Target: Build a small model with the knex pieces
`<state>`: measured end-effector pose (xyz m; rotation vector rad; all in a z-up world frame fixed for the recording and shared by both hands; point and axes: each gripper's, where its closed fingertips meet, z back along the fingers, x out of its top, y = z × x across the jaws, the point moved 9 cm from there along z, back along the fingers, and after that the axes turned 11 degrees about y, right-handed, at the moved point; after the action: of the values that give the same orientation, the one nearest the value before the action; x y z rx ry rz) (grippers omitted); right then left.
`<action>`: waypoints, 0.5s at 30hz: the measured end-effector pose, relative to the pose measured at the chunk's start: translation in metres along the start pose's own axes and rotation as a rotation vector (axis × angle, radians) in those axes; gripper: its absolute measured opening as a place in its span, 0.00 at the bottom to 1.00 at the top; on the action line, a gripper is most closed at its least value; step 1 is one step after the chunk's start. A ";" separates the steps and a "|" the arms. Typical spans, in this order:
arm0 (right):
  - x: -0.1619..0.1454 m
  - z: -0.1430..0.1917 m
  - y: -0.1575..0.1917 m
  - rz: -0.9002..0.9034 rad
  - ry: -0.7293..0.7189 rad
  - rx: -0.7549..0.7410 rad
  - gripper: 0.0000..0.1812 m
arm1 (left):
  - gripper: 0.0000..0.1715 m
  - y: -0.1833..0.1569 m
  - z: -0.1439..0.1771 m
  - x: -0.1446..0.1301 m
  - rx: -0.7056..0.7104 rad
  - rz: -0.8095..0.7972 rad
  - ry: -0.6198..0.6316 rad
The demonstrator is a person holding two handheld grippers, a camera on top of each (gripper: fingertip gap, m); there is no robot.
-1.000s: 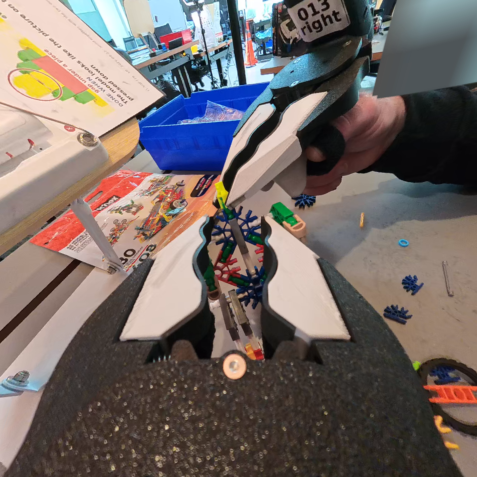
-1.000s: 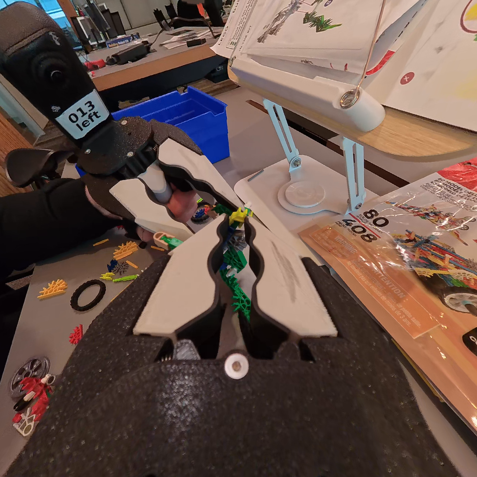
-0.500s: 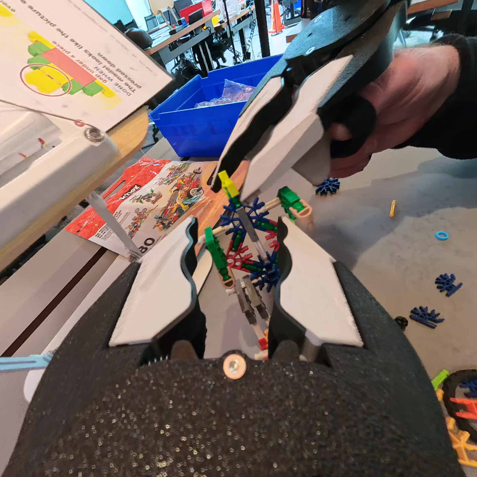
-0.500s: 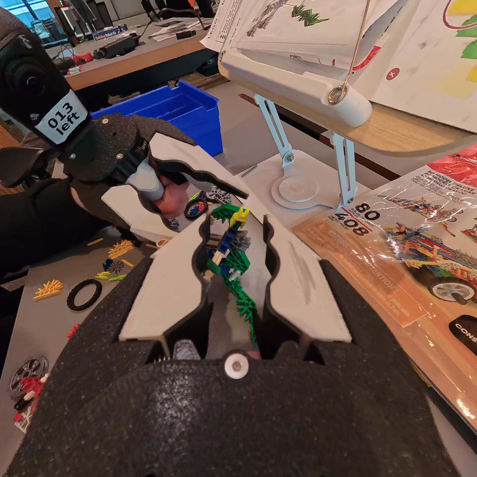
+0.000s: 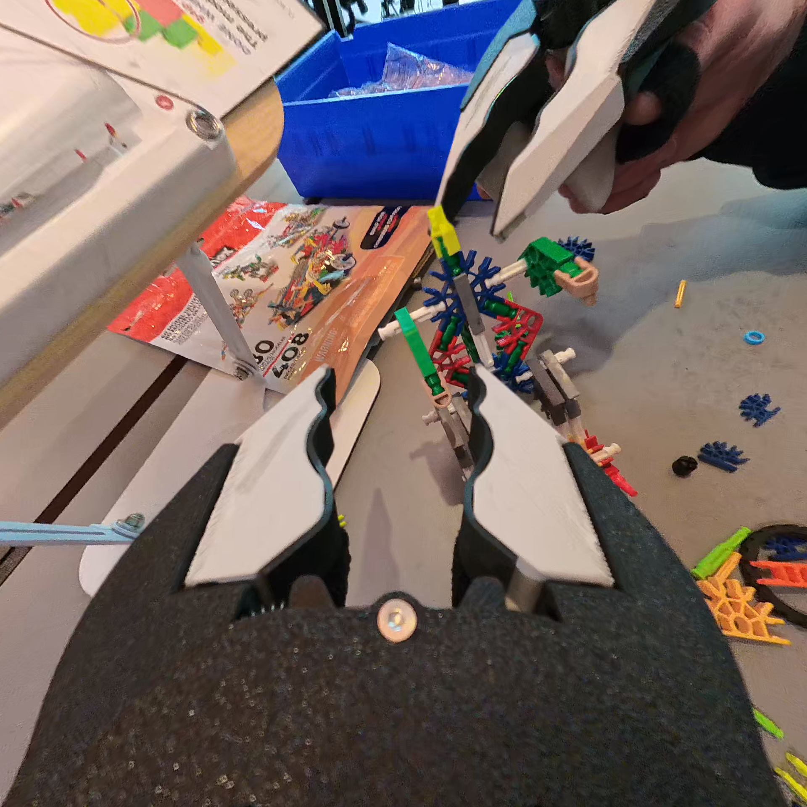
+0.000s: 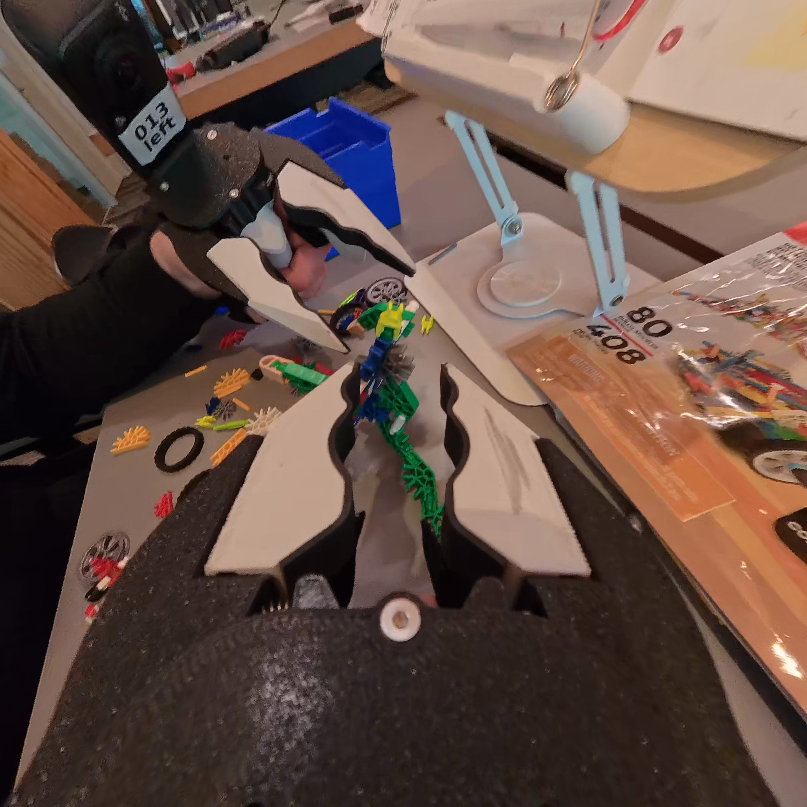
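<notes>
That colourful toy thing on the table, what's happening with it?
A person holds a two-finger gripper in each hand around a small figure built from snap-together rods and connectors. It stands on the grey table. Both the left gripper and the right gripper are open, with the figure between or just beyond their fingers, not squeezed. Loose pieces lie scattered around, a blue bin sits behind, and the kit's bag lies beside a white stand.

Glossy plastic toy model (image 5: 476,314), matt table (image 5: 655,393)
</notes>
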<state>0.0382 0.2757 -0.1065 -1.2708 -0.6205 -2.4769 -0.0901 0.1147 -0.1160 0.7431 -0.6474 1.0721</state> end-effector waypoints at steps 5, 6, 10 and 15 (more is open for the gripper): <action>-0.005 -0.012 0.001 -0.022 0.027 0.073 0.19 | 0.27 -0.007 -0.014 -0.007 -0.077 0.004 0.060; -0.005 -0.012 0.002 -0.021 0.026 0.073 0.19 | 0.26 -0.009 -0.015 -0.007 -0.088 0.005 0.063; -0.003 -0.009 0.003 0.005 0.033 0.024 0.19 | 0.20 -0.012 -0.017 -0.006 -0.117 0.005 0.073; -0.003 -0.005 -0.001 -0.004 0.022 0.000 0.18 | 0.16 -0.019 -0.018 -0.008 -0.171 -0.009 0.096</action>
<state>0.0357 0.2742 -0.1124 -1.2412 -0.6179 -2.4904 -0.0737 0.1189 -0.1369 0.5429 -0.6448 1.0239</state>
